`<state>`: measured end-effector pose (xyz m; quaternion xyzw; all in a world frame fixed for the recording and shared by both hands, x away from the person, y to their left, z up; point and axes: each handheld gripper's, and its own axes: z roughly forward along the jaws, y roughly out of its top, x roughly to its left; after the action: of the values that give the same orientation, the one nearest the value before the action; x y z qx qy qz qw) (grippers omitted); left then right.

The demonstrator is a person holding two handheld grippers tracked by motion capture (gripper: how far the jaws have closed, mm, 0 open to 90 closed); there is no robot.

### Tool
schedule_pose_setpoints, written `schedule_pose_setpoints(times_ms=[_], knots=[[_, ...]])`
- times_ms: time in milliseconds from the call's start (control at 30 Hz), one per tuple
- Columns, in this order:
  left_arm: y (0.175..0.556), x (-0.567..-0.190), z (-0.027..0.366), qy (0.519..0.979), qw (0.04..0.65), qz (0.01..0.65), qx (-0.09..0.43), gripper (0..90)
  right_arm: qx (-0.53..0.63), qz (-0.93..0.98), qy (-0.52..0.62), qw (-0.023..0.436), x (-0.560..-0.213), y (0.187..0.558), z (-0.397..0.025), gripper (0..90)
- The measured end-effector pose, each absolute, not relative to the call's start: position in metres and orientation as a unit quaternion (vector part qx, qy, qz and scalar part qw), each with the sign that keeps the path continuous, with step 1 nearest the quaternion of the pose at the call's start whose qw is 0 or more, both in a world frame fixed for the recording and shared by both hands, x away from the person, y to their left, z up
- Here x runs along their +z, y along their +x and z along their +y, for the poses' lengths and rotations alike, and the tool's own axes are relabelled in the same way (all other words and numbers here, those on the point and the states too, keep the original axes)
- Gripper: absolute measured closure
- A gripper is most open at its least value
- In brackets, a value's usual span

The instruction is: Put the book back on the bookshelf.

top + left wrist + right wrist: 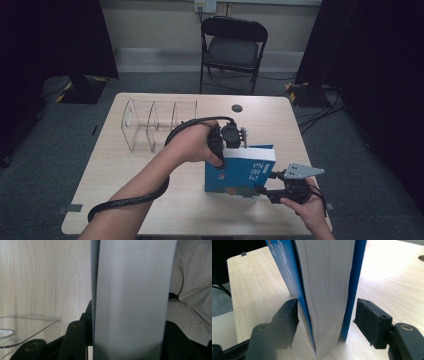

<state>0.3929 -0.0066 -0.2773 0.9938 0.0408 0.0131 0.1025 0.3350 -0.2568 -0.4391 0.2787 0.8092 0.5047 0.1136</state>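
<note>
- The left gripper (pixel 231 137) clamps the top edge of the book (pixel 240 172) from above, its jaws tight on both sides of the white pages.
- The right gripper (pixel 267 190) sits at the book's lower right corner, jaws spread either side, not quite touching the covers.
- The book has blue covers and stands upright near the table's (pixel 125 205) front right area.
- The left forearm reaches diagonally across the table.
- A clear plastic rack (pixel 155 122) stands toward the back left, its slots bare.

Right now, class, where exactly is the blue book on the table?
In the high view the blue book stands upright near the table's front right, between the left gripper on its top edge and the right gripper at its lower corner.
</note>
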Motion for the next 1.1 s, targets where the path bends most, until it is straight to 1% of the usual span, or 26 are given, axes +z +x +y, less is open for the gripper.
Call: schedule_pose_setpoints(times_ms=[100,233,267,333,433,500,533,600,800,867,1100], knots=[[0.395,-0.277,-0.009,0.995,0.093,0.034,0.013,59.9,0.505,0.807,0.285,0.109,-0.445,0.333,-0.258,34.7],[0.395,-0.278,-0.015,0.997,0.068,0.045,0.014,59.2,0.488,0.816,0.288,0.109,-0.454,0.331,-0.259,34.8],[0.395,-0.278,-0.017,0.997,0.055,0.043,0.019,58.6,0.483,0.819,0.288,0.113,-0.455,0.33,-0.259,34.8],[0.396,-0.279,-0.018,0.998,0.049,0.039,0.015,58.5,0.47,0.826,0.288,0.118,-0.459,0.331,-0.26,34.7],[0.398,-0.28,-0.017,0.998,0.054,0.037,0.015,58.4,0.451,0.835,0.292,0.122,-0.465,0.331,-0.263,33.9],[0.397,-0.283,-0.017,0.998,0.052,0.015,0.021,58.2,0.443,0.838,0.293,0.123,-0.468,0.332,-0.264,32.9],[0.396,-0.286,-0.017,0.998,0.058,0.025,0.018,58.5,0.444,0.838,0.296,0.119,-0.47,0.332,-0.265,32.8],[0.396,-0.286,-0.016,0.998,0.062,0.022,0.015,59.5,0.443,0.837,0.302,0.113,-0.473,0.333,-0.266,32.0],[0.397,-0.287,-0.012,0.997,0.076,0.024,0.014,59.5,0.438,0.838,0.308,0.107,-0.479,0.334,-0.269,31.4],[0.397,-0.288,-0.011,0.996,0.082,0.034,0.011,59.5,0.432,0.841,0.308,0.109,-0.48,0.334,-0.269,31.3],[0.397,-0.289,-0.011,0.996,0.082,0.029,0.012,59.7,0.405,0.854,0.309,0.105,-0.487,0.335,-0.269,29.6]])
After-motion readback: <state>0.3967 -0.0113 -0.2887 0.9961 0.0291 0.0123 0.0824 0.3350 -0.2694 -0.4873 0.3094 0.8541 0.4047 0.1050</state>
